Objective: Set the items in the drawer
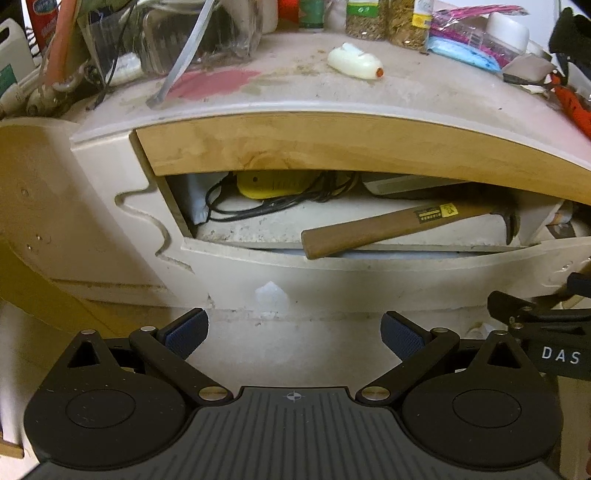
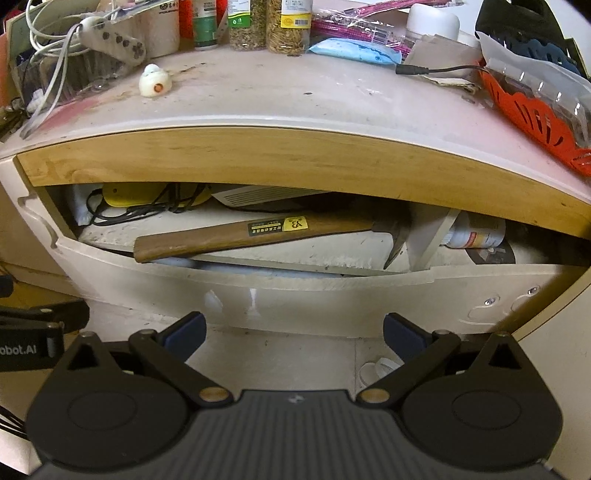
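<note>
The white drawer (image 1: 332, 273) under the desk stands partly open; it also shows in the right wrist view (image 2: 295, 291). Inside lies a hammer with a wooden handle (image 1: 380, 229), seen too in the right wrist view (image 2: 240, 236), beside a yellow device with black cable (image 1: 273, 184) (image 2: 147, 197) and a white bottle (image 2: 476, 232). A small white bottle with an orange tip (image 1: 354, 62) (image 2: 155, 82) lies on the desk top. My left gripper (image 1: 293, 332) is open and empty in front of the drawer. My right gripper (image 2: 294, 332) is open and empty too.
The desk top (image 2: 295, 96) carries jars (image 2: 288, 26), a power strip (image 2: 114, 38), a blue pack (image 2: 354, 51), an orange basket (image 2: 532, 110) and cables. A wooden strip (image 1: 332, 144) runs under the desk edge. The other gripper shows at the right edge (image 1: 546, 325).
</note>
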Demonstrator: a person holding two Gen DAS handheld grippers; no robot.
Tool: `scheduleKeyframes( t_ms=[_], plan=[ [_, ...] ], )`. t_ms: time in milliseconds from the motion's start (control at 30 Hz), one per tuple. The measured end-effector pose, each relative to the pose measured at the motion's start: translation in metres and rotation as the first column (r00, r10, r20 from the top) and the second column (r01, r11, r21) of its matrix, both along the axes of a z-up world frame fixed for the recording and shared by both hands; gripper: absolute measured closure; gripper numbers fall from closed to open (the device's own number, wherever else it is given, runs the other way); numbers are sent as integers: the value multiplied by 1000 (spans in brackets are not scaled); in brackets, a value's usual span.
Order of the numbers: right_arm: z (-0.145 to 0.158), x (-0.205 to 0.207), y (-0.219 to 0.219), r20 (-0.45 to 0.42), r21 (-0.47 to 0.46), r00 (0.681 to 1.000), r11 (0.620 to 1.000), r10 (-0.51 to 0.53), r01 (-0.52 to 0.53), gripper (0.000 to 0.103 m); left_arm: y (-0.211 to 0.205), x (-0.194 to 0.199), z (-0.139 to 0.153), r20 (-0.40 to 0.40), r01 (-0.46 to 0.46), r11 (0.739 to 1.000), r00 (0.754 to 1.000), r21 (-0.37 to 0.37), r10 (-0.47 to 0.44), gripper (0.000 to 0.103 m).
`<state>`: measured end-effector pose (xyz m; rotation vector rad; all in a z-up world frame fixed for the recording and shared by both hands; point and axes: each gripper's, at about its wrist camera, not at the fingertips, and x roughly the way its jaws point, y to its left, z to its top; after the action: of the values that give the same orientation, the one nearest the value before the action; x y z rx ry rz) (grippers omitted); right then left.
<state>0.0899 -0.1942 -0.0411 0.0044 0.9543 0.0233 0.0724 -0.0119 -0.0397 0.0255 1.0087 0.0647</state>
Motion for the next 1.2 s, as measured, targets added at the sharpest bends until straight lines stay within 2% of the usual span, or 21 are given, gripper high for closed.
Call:
scheduleKeyframes(
  t_ms=[333,700,1200],
  plan=[
    [-6,7,2,-2,-27,1000,1000,6,-6,0,4,10,-12,-11,-30,999,999,24,30,0],
    [-13,12,4,-10,-44,1000,999,9,-9,1,0,23,-24,-8,-20,999,1000,45,20,0],
    [-33,27,-1,-6,-51,1000,999,4,-4,1,6,43,-45,-13,-39,998,999,42,40,0]
  ],
)
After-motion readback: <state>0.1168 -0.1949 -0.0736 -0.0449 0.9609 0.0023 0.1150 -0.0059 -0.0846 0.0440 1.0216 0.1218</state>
